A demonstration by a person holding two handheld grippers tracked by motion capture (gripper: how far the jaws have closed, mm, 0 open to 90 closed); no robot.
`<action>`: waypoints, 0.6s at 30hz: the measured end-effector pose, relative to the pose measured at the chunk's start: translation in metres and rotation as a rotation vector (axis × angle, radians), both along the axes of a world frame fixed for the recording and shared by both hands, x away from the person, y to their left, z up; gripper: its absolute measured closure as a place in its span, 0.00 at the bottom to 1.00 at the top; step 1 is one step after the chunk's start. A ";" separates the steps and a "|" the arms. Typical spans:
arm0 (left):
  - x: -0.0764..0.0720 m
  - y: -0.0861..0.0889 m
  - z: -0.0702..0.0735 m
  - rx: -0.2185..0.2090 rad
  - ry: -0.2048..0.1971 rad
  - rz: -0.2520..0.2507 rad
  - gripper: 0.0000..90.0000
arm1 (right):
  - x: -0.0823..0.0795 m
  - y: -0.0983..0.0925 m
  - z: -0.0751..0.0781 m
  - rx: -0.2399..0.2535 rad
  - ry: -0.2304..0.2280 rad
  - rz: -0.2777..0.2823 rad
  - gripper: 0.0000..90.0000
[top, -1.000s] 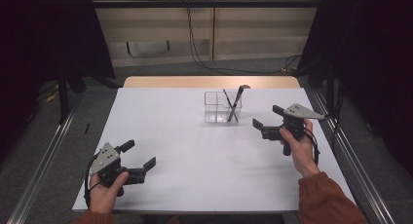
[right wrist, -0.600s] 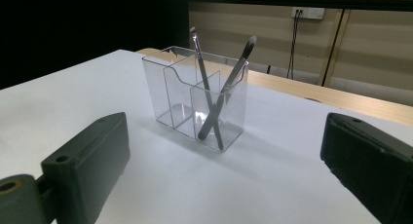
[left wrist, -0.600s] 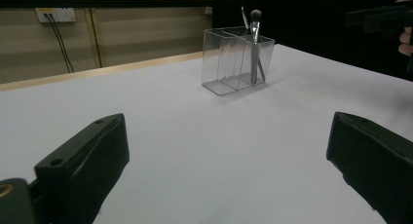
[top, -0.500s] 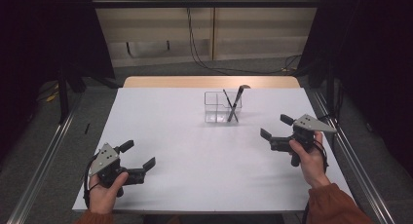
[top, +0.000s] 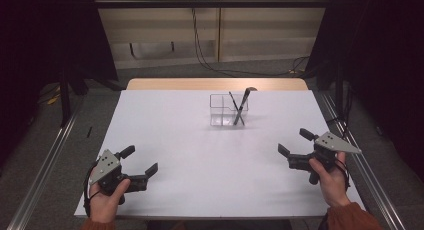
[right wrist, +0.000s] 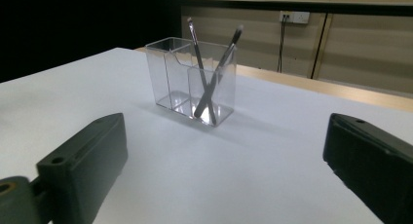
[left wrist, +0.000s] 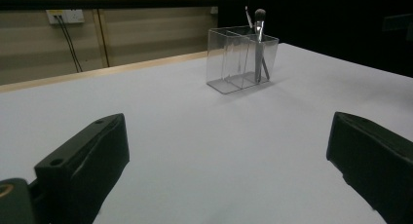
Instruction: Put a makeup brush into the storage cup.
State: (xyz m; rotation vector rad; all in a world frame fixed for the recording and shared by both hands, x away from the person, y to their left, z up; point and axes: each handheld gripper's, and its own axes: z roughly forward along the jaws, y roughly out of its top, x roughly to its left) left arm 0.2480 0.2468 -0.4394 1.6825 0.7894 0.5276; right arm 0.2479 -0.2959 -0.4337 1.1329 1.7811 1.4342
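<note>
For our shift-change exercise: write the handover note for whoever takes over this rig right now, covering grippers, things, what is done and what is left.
Left gripper: open, holding nothing, low over the table's near left.
Right gripper: open, holding nothing, near the right edge.
Clear organiser: far centre of the table, upright. Two makeup brushes stand crossed in its right-hand compartment, seen from the high view.
Done: judging by this, both brushes are stowed.
Left: probably nothing; confirm before moving on.
</note>
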 end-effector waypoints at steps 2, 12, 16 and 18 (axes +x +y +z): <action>-0.001 0.000 0.000 0.001 0.001 0.000 0.02 | -0.003 -0.003 -0.002 0.002 0.005 -0.004 0.01; -0.006 0.005 0.000 0.002 0.006 0.013 0.02 | -0.023 -0.009 -0.010 0.004 0.029 -0.028 0.00; -0.007 0.004 0.000 0.007 0.006 0.010 0.02 | -0.030 -0.012 -0.014 0.007 0.035 -0.033 0.00; -0.007 0.004 0.000 0.013 0.006 0.006 0.02 | -0.033 -0.012 -0.015 -0.004 0.035 -0.032 0.00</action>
